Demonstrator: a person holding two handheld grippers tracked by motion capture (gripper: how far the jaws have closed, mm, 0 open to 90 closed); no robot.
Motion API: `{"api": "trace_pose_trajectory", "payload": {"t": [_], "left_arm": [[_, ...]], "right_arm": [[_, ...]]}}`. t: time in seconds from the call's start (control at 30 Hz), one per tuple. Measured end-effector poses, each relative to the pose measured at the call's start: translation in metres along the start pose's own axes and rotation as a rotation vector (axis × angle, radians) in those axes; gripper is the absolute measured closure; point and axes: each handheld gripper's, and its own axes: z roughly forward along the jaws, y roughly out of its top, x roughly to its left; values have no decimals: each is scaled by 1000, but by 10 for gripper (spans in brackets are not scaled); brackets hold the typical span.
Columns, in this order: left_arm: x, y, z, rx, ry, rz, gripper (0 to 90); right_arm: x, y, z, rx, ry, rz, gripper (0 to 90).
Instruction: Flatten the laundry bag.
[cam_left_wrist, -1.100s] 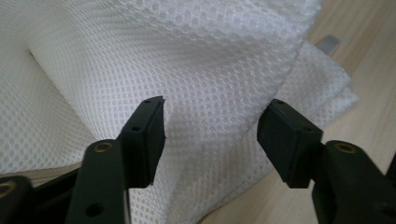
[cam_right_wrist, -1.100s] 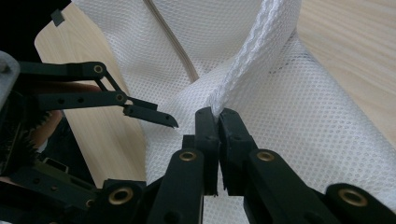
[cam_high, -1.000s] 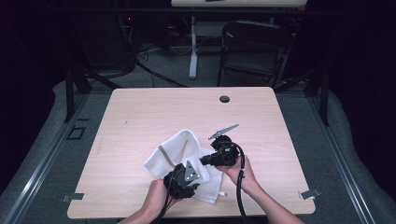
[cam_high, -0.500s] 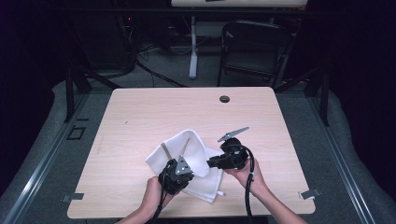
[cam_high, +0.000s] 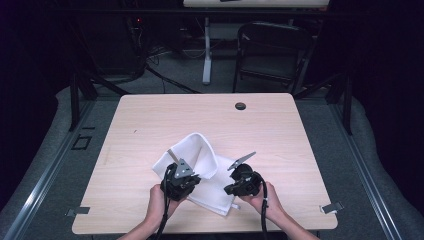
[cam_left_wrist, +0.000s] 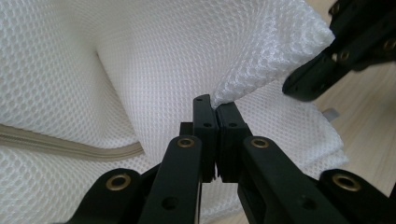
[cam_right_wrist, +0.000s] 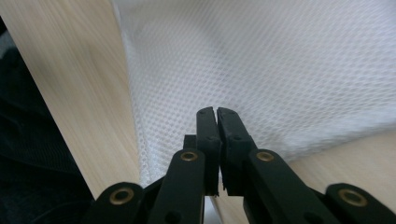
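Note:
A white mesh bag (cam_high: 200, 150) lies crumpled on the wooden table (cam_high: 150, 120), its beige zipper (cam_left_wrist: 70, 147) running along a fold. My left gripper (cam_high: 191, 179) sits at the bag's near side. Its jaws (cam_left_wrist: 215, 105) are shut on a raised corner of the mesh (cam_left_wrist: 261, 70), which sticks out from the tips. My right gripper (cam_high: 234, 189) is low over the bag's right edge, jaws pressed together (cam_right_wrist: 216, 114) with the mesh (cam_right_wrist: 280, 60) just beyond them. I cannot tell if any fabric is pinched there. The right gripper's black jaws (cam_left_wrist: 327, 60) also show at the upper right of the left gripper view.
A small black grommet (cam_high: 240, 106) sits near the table's far edge. A dark chair (cam_high: 272, 50) and a desk leg (cam_high: 206, 55) stand behind the table. The near table edge (cam_high: 200, 232) runs just below both hands.
My left gripper has shifted left and slightly away from me with the mesh fold. My right gripper has come down and toward me, to the bag's right edge.

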Motion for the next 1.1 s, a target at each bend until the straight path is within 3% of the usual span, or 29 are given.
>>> {"api": "trace_pose_trajectory", "payload": {"t": [0.2,0.43,0.7,0.93,1.1], "left_arm": [[9,0,-8,-27,29,-18,890],[22,-4,-17,-70,60,-62,888],[44,-11,-31,-65,105,-108,886],[49,-16,-31,-30,99,-141,886],[52,-20,-28,2,86,-194,886]], "right_arm": [[5,-1,17,63,-26,-47,900],[5,-2,24,90,-36,-60,900],[2,-4,22,107,-38,-70,900],[1,-5,21,113,-46,-68,900],[-1,-6,19,122,-52,-63,900]]}}
